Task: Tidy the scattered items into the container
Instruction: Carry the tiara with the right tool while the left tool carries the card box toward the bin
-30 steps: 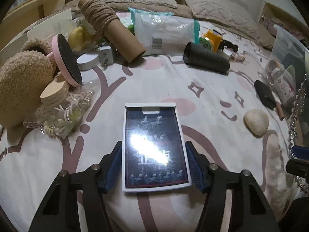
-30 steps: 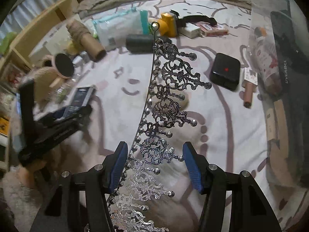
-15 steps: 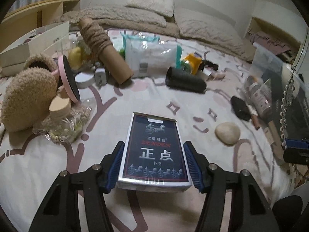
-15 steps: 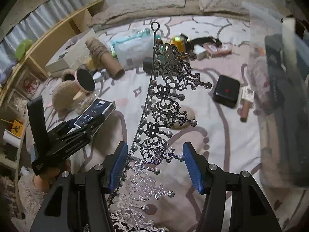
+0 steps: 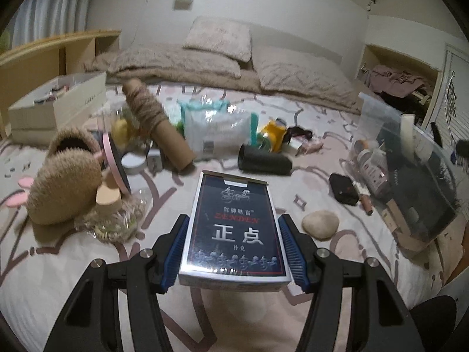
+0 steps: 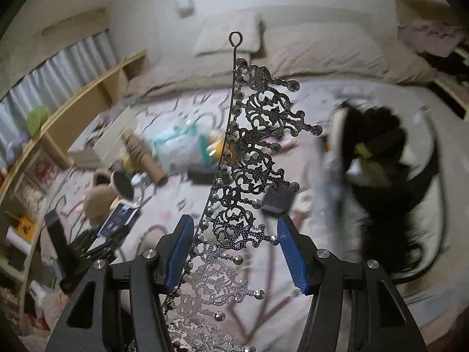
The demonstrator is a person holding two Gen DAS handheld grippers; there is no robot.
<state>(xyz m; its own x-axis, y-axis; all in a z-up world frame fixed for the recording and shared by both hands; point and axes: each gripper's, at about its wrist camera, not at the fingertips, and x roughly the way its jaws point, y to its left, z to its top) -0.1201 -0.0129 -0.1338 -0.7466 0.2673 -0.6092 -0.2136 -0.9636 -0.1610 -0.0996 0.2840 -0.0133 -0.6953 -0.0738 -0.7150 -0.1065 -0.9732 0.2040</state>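
Note:
My left gripper point(image 5: 234, 228) is shut on a dark blue box of playing cards point(image 5: 233, 223), held flat above the patterned bed sheet point(image 5: 58, 278). In the right wrist view my right gripper point(image 6: 234, 228) is shut on a silver filigree tiara point(image 6: 252, 158). The tiara's band lies against the left pad and its tips against the right pad, and it sticks out forward. The clear plastic container point(image 5: 416, 182), with bottles and dark items inside, stands at the right edge of the bed. It is blurred in the right wrist view point(image 6: 381, 176). The left gripper point(image 6: 88, 243) with the card box point(image 6: 120, 218) shows there at the lower left.
On the bed lie a twine-wrapped cardboard tube point(image 5: 152, 123), a wipes pack point(image 5: 219, 129), a black cylinder point(image 5: 263, 161), a pale stone point(image 5: 321, 224), a small black case point(image 5: 343, 189), fuzzy slippers point(image 5: 64, 187) and a pink mirror point(image 5: 115, 161). A white box point(image 5: 58, 102) stands at the back left.
Both grippers have risen off the bed with the card box and the tiara and tilted upward. The right view has swung toward the container, which is now blurred.

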